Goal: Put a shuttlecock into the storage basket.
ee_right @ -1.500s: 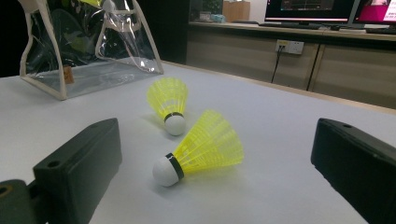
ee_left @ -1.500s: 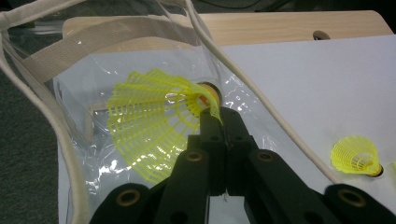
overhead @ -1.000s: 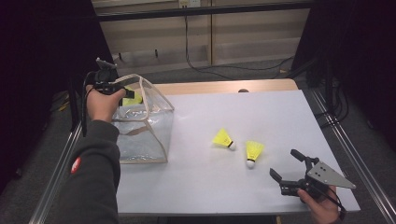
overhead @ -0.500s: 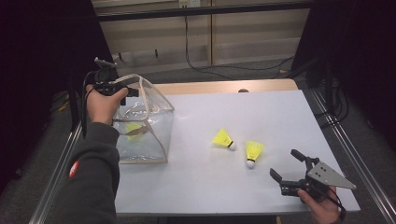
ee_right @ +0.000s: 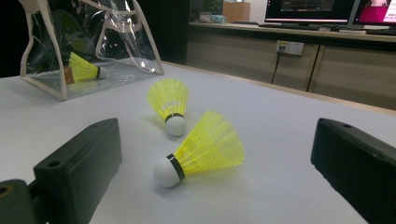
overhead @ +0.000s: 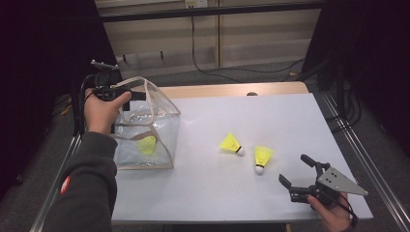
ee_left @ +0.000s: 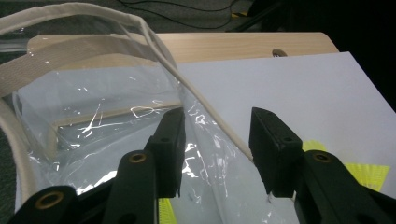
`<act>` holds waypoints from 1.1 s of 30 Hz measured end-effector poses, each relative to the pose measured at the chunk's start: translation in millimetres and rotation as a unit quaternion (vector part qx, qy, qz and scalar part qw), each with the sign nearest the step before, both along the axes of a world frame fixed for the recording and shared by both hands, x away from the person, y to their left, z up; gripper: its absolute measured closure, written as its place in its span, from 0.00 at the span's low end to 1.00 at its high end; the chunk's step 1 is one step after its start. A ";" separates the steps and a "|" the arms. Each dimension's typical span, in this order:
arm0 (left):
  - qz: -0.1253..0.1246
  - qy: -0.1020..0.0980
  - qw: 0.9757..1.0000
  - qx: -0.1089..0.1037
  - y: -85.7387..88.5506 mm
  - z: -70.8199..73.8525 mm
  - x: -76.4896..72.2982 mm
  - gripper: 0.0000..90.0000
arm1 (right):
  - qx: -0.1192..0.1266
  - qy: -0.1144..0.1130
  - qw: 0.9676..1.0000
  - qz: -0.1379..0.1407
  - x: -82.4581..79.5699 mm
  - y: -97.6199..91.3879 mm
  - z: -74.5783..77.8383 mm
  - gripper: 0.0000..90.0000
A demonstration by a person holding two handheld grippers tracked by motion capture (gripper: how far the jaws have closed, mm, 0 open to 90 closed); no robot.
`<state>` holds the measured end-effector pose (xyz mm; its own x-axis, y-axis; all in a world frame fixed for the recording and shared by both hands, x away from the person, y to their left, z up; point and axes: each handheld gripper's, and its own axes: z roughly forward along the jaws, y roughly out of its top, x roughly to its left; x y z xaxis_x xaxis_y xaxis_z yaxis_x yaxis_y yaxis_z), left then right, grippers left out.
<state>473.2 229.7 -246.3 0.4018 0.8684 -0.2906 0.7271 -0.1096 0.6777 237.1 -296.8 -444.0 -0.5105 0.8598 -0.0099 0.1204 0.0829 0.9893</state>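
Note:
A clear plastic bag with beige trim stands open at the table's left. One yellow shuttlecock lies on its floor, also seen through the bag wall. My left gripper hovers over the bag's top rim, open and holding nothing; the beige rim runs below the gap between its jaws. Two more yellow shuttlecocks lie on the white table mid-right. My right gripper rests near the front right edge, open. It faces the nearer shuttlecock, with the other behind it.
The white sheet covers the table; a wooden strip shows along its far edge. Dark floor and cables lie beyond. Bare surface stretches between the bag and the two loose shuttlecocks.
A yellow shuttlecock that was at the bag's mouth by my left gripper has dropped to the bag's floor. Both grippers have barely moved.

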 end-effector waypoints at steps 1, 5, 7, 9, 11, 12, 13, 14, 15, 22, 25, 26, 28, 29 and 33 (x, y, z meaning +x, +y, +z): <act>0.001 -0.001 1.000 -0.006 -0.8 0.5 -1.1 0.61 | 0.000 0.000 1.000 0.000 -0.1 0.0 0.1 0.02; -0.009 -0.004 1.000 -0.016 -1.0 3.6 -5.5 0.56 | -0.001 0.001 1.000 0.000 -0.2 -0.1 0.0 0.02; -0.013 -0.007 1.000 -0.016 -1.4 5.2 -7.2 0.54 | -0.001 0.000 1.000 0.000 -0.1 -0.2 0.0 0.02; -0.018 -0.008 1.000 -0.019 -2.6 6.5 -8.7 0.53 | -0.002 -0.001 1.000 0.000 0.0 -0.4 0.0 0.02; -0.026 -0.009 0.999 -0.018 -5.5 7.0 -9.9 0.51 | -0.002 0.001 1.000 0.000 -0.2 -0.2 0.1 0.02; -0.028 -0.009 0.999 -0.020 -7.7 7.4 -10.7 0.50 | -0.002 0.001 1.000 0.000 -0.1 -0.1 0.1 0.02; -0.033 -0.010 0.999 -0.022 -9.3 7.9 -11.3 0.49 | -0.001 0.001 1.000 0.000 -0.1 0.0 0.1 0.02; -0.036 -0.010 0.999 -0.022 -11.0 8.5 -12.1 0.48 | -0.001 0.000 1.000 0.000 -0.1 0.2 0.1 0.02; -0.039 -0.011 0.999 -0.023 -12.6 8.9 -12.7 0.47 | -0.001 0.000 1.000 0.000 -0.1 0.3 0.2 0.02; -0.054 -0.017 0.998 -0.032 -20.8 9.4 -16.1 0.39 | -0.001 0.001 1.000 0.001 -0.5 -0.4 0.3 0.02; -0.060 -0.022 0.997 -0.036 -23.7 9.4 -17.7 0.35 | -0.001 0.000 1.000 0.001 -0.5 -0.7 0.3 0.02; -0.063 -0.024 0.997 -0.037 -24.3 9.7 -18.4 0.34 | -0.001 0.000 1.000 0.001 -0.5 -0.7 0.3 0.02; -0.065 -0.027 0.997 -0.039 -26.1 10.4 -19.7 0.32 | -0.001 0.000 1.000 0.001 -0.5 -0.6 0.3 0.02; -0.070 -0.027 0.996 -0.039 -26.7 10.9 -20.3 0.32 | -0.001 0.000 1.000 0.001 -0.5 -0.5 0.3 0.02; -0.078 -0.027 0.996 -0.040 -29.4 11.8 -23.1 0.30 | -0.001 0.001 1.000 0.001 -0.5 -0.2 0.3 0.02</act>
<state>450.1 200.3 -234.5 0.5476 0.7687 -0.3306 0.6674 -0.1629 0.7267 236.5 -296.9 -443.7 -0.5115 0.8592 -0.0106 0.1221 0.0849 0.9889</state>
